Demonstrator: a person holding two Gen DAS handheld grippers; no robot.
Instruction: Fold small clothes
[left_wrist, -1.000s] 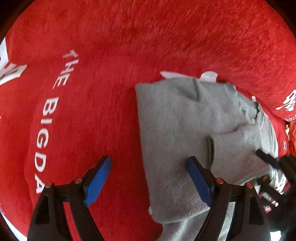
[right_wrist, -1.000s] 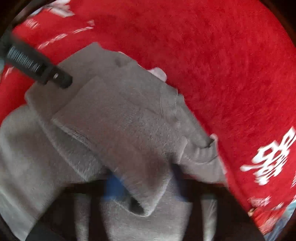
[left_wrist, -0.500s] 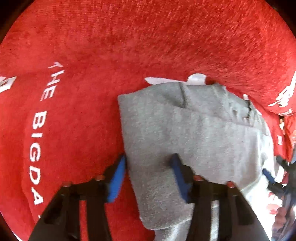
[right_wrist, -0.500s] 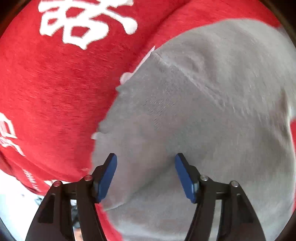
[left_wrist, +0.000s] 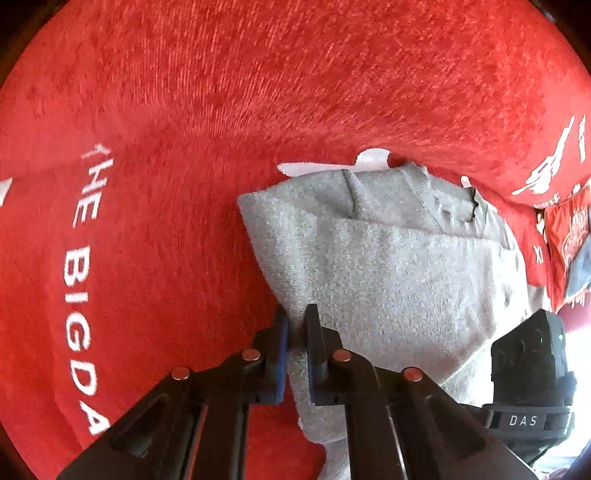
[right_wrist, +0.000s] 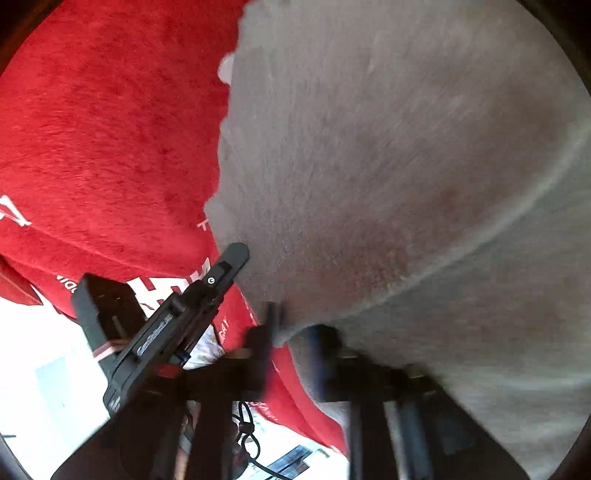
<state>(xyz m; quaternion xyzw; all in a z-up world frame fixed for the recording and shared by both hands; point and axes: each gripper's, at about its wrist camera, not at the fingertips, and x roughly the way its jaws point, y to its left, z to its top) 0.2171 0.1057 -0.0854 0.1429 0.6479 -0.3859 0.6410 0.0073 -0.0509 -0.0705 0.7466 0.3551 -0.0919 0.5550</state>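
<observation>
1. Left wrist view: the left tongs (left_wrist: 295, 332) are sitting lowest in the picture, clenched on the left edge of a grey garment (left_wrist: 388, 273), with a strip of the fabric pinched between the blue pads (left_wrist: 282, 354).
2. Just beyond the tongs, the garment is lying folded on a red blanket (left_wrist: 166, 184), one layer lapping over another.
3. At the right edge, a black device (left_wrist: 528, 376) marked "DAS" is showing beside the garment.
4. Farther off, white lettering (left_wrist: 79, 280) is running along the blanket at left.
5. Right wrist view: the right tongs (right_wrist: 291, 339) are blurring, clenched on a grey fold at the garment's (right_wrist: 406, 166) lower edge.
6. Beside them at left, the other black tool (right_wrist: 177, 314) is reaching toward the cloth.
7. Beyond, the blanket (right_wrist: 110, 129) is spreading to the left, the grey cloth filling the right.
</observation>
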